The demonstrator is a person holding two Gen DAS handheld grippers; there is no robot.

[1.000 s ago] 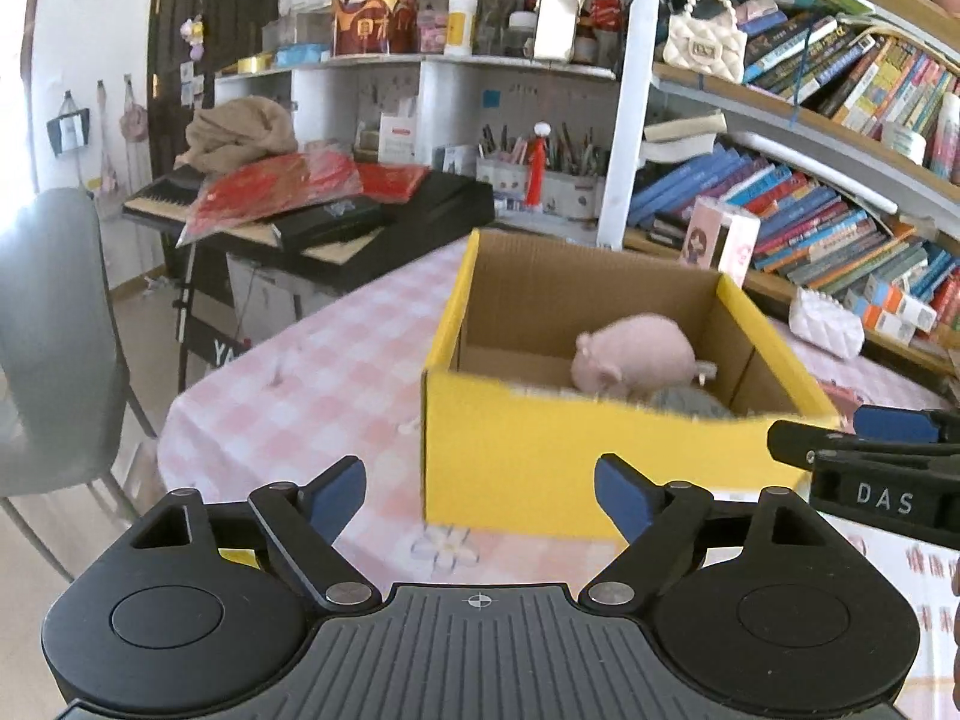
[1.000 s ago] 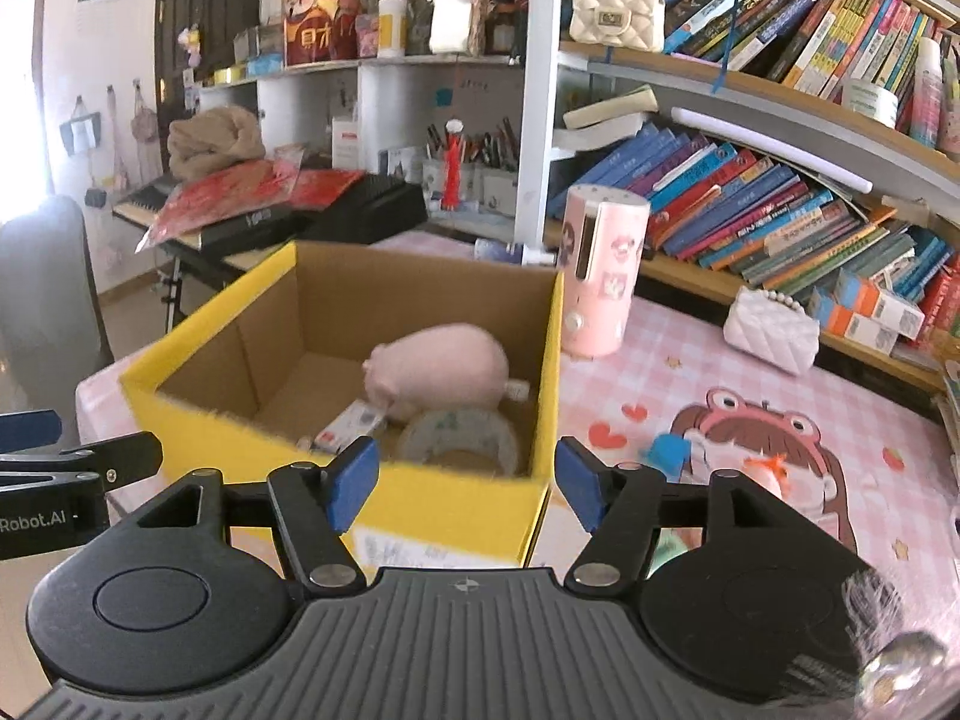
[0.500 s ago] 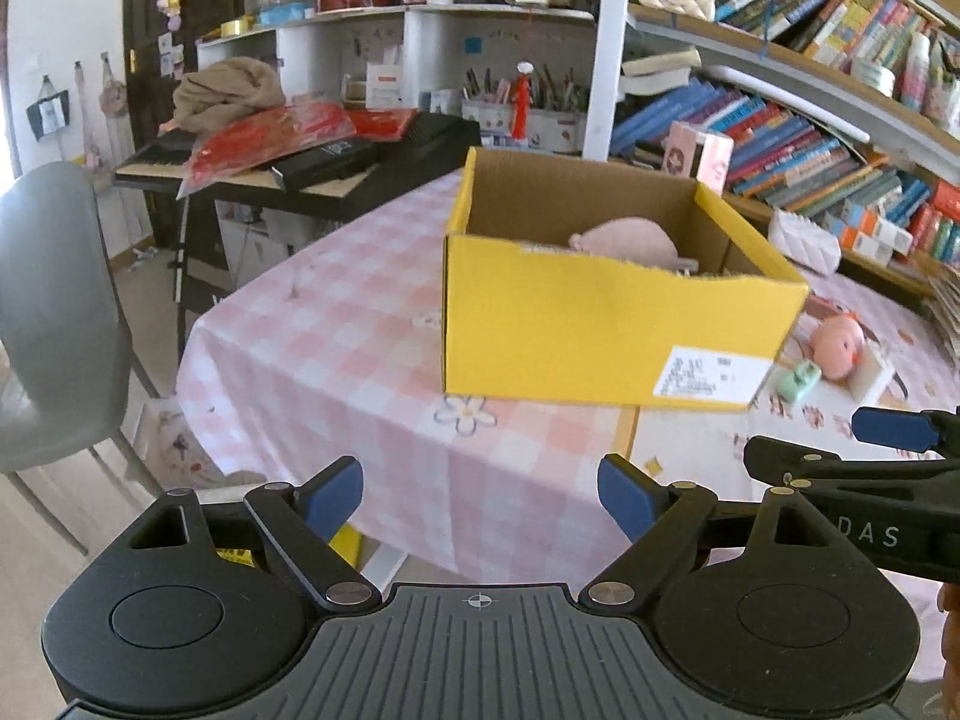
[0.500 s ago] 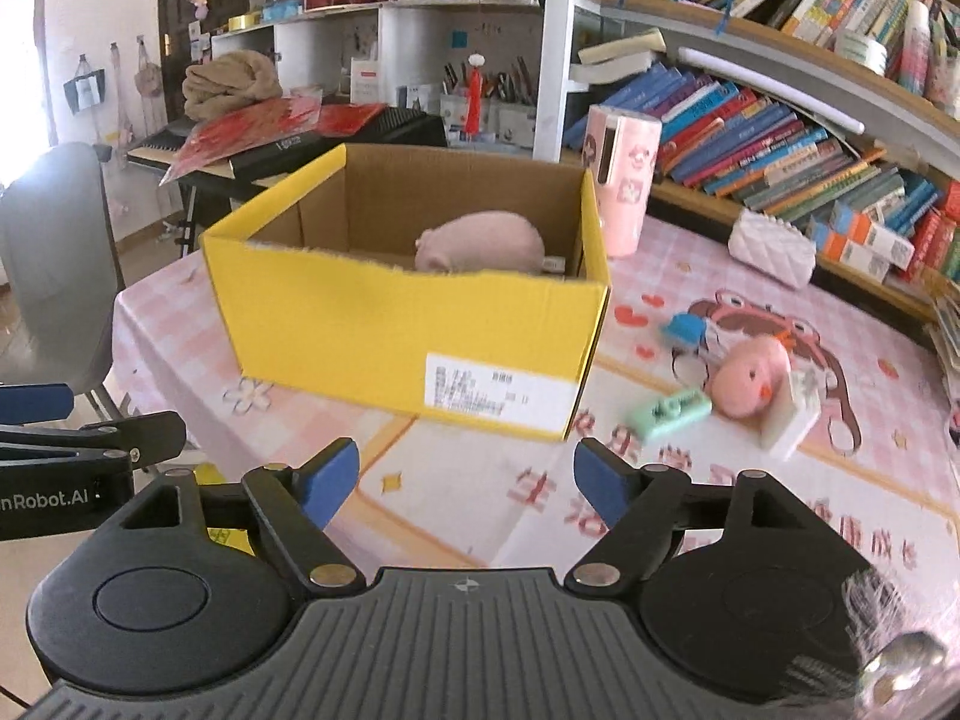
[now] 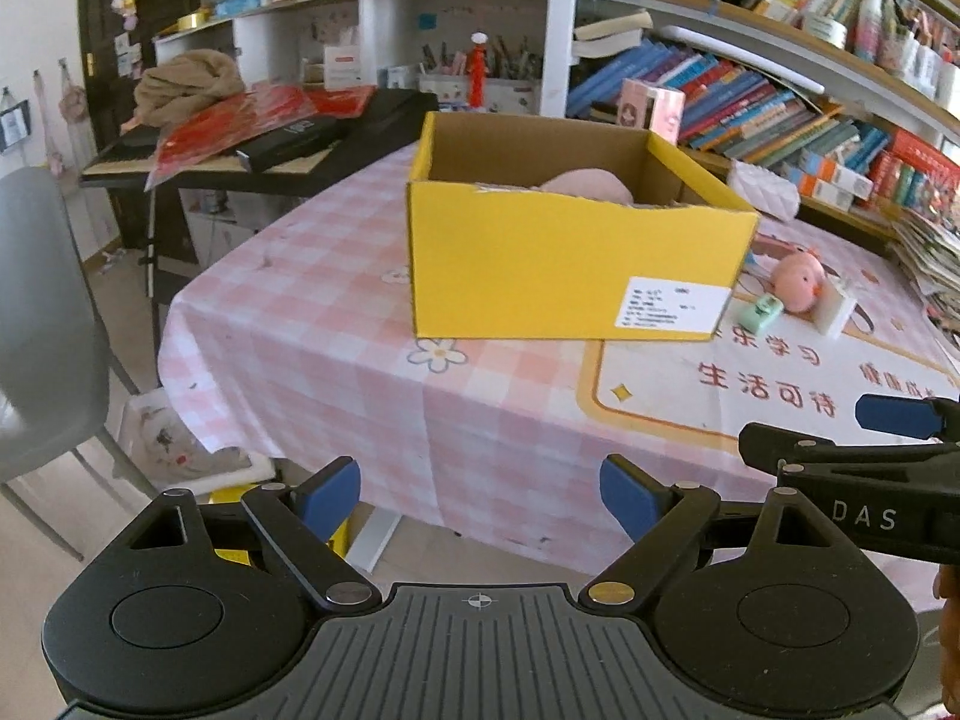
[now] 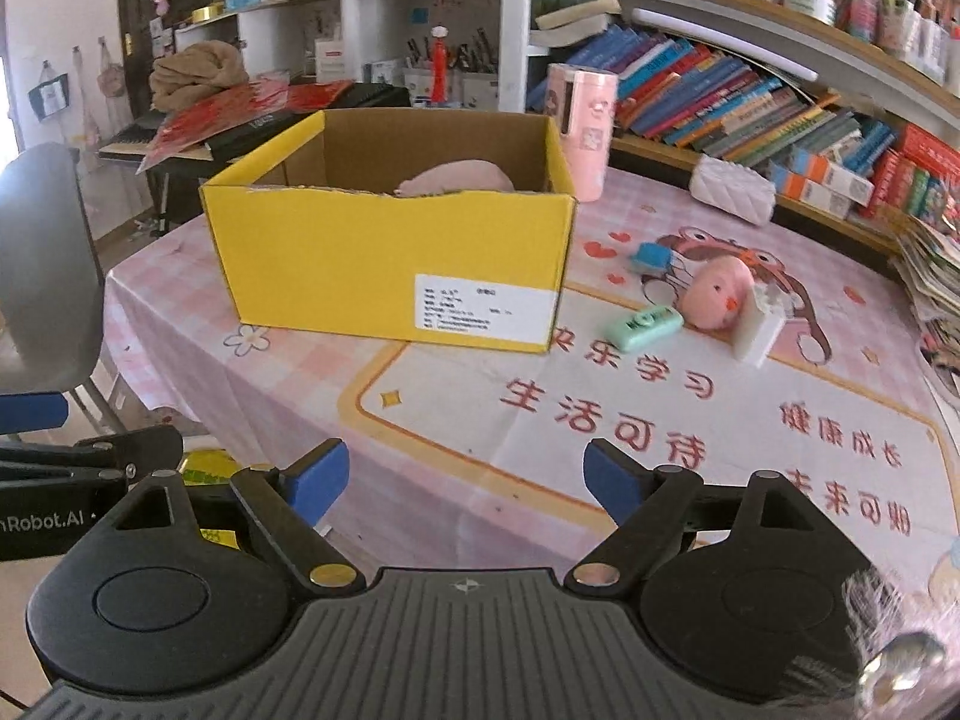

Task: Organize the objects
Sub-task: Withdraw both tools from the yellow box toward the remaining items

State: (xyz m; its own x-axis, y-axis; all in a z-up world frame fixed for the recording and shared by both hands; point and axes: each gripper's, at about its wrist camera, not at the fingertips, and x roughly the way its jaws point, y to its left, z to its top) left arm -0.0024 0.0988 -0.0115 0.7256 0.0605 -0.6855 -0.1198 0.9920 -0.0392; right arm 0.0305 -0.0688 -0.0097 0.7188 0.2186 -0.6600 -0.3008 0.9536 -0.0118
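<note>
A yellow cardboard box [image 5: 570, 276] [image 6: 384, 264] stands on the pink checked tablecloth, with a pink plush [image 5: 585, 186] [image 6: 456, 177] lying inside. To its right lie a round pink toy [image 6: 717, 294], a green eraser-like block [image 6: 642, 324], a white block [image 6: 759, 330] and a small blue piece [image 6: 651, 255]. My left gripper [image 5: 480, 489] hangs off the table's near edge, its jaws opening, nothing between them. My right gripper [image 6: 465, 477] is over the near edge of the table, jaws also opening and empty. Each gripper shows at the side of the other's view.
A grey chair [image 5: 42, 324] stands at the left. Behind the table are a keyboard stand with red papers [image 5: 240, 120], bookshelves [image 6: 750, 102], a pink cylinder [image 6: 582, 126], a white quilted pouch [image 6: 732, 189] and stacked magazines [image 6: 936, 276] at the far right.
Both grippers have drawn back from the box toward the table's near edge, so the box looks smaller and farther. The right gripper's jaws have widened clearly; the left's slightly.
</note>
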